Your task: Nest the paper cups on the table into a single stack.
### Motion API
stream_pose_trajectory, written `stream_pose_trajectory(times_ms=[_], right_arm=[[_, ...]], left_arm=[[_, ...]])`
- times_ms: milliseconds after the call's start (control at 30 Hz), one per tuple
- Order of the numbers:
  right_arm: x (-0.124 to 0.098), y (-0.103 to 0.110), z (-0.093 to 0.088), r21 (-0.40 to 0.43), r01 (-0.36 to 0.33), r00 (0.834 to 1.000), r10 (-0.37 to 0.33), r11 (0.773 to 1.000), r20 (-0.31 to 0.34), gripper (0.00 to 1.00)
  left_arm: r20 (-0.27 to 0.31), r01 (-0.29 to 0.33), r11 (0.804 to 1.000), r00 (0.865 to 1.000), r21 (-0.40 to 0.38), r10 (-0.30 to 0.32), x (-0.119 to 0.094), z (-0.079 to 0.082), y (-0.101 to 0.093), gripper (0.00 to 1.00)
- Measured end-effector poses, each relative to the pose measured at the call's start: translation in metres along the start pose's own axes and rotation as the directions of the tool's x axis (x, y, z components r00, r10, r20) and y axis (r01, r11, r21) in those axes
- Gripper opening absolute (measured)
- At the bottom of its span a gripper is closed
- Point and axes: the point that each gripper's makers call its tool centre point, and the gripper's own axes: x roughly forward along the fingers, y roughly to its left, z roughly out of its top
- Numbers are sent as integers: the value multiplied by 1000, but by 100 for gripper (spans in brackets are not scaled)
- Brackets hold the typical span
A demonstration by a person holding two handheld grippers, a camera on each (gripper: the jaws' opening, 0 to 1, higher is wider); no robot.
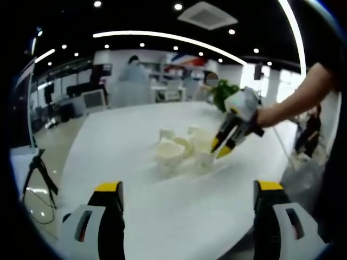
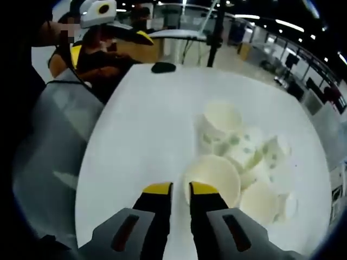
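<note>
Paper cups (image 2: 238, 157) clustered, tipped various ways (nearest mouth faces right hand-held gripper (image 2: 180, 188)).

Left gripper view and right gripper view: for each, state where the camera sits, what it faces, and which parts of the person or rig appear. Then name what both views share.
Left gripper view: rides on the left hand-held gripper, jaws wide apart, facing across the white table at the paper cups; the right hand-held gripper and the person's forearm reach in.
Right gripper view: rides on the right hand-held gripper, jaws nearly closed, looking down at the cups from close by.
Shared: the table and the cup cluster.
</note>
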Motion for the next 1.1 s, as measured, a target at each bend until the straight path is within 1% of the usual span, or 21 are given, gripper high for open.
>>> stream_pose_trajectory(times_ms=[167, 267, 433, 800, 1100], right_arm=[[1, 1, -1, -14, -9, 1000, 9, 1000, -14, 6], [1, 0, -2, -13, -11, 1000, 11, 1000, -17, 5], [0, -2, -3, -18, -12, 1000, 11, 1000, -21, 0], [1, 1, -2, -53, -25, 999, 24, 998, -23, 0], [-2, 2, 0, -58, -21, 999, 20, 998, -27, 0]], left_arm=[[4, -1, 1000, 1000, -5, 1, 0, 0, 0, 100], [-6, -2, 1000, 1000, -2, 2, 1, -3, 1, 100], [-5, -5, 1000, 1000, -6, 5, -1, -4, 1, 100], [-5, -5, 1000, 1000, -12, 5, 0, -5, 0, 100], [0, -6, 1000, 1000, -17, 6, 0, -4, 0, 100]])
